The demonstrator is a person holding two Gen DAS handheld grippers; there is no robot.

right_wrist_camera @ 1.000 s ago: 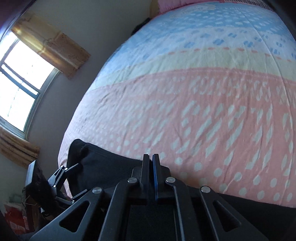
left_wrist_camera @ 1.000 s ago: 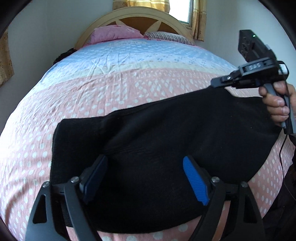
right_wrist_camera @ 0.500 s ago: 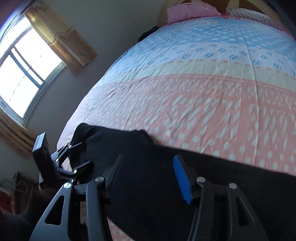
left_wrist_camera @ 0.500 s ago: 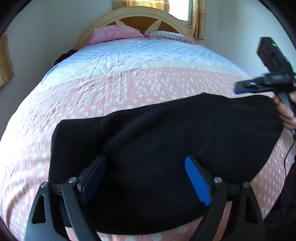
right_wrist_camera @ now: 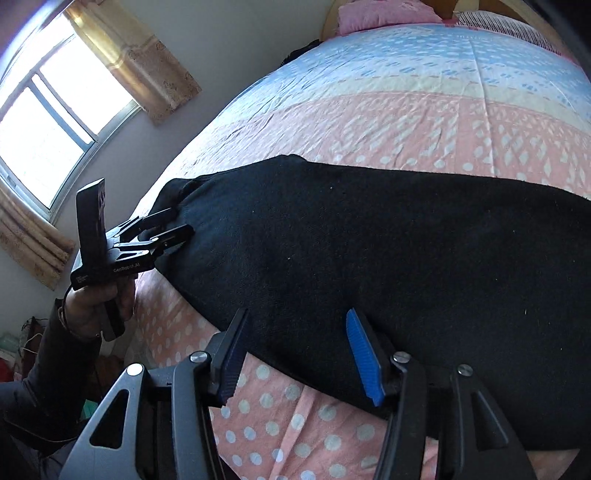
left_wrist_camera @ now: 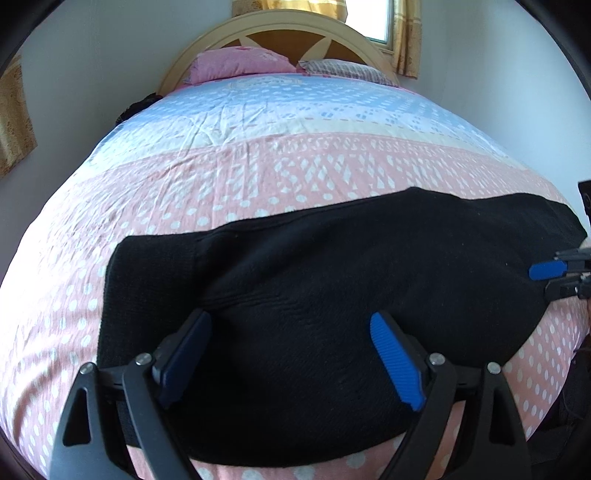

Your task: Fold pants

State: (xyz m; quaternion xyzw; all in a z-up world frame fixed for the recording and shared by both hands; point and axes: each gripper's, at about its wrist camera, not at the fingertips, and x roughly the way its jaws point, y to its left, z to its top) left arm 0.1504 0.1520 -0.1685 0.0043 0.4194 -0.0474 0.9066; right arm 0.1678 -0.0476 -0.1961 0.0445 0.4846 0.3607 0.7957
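Black pants (left_wrist_camera: 332, 295) lie folded in a long band across the near end of the bed; they also show in the right wrist view (right_wrist_camera: 369, 251). My left gripper (left_wrist_camera: 291, 354) is open and empty, hovering over the near edge of the pants at their left part. It also shows in the right wrist view (right_wrist_camera: 166, 229), held by a hand at the pants' left end. My right gripper (right_wrist_camera: 295, 354) is open and empty over the near edge of the pants. Its tips show at the right edge of the left wrist view (left_wrist_camera: 550, 277), beside the pants' right end.
The bed has a pink, cream and blue patterned cover (left_wrist_camera: 295, 158). Pillows (left_wrist_camera: 240, 66) and a wooden headboard (left_wrist_camera: 280, 33) stand at the far end. A curtained window (right_wrist_camera: 55, 103) is on the wall left of the bed.
My right gripper opened, let go of the pants' far edge and pulled back and down toward the near edge. The pants now lie flat. My left gripper stayed open in place.
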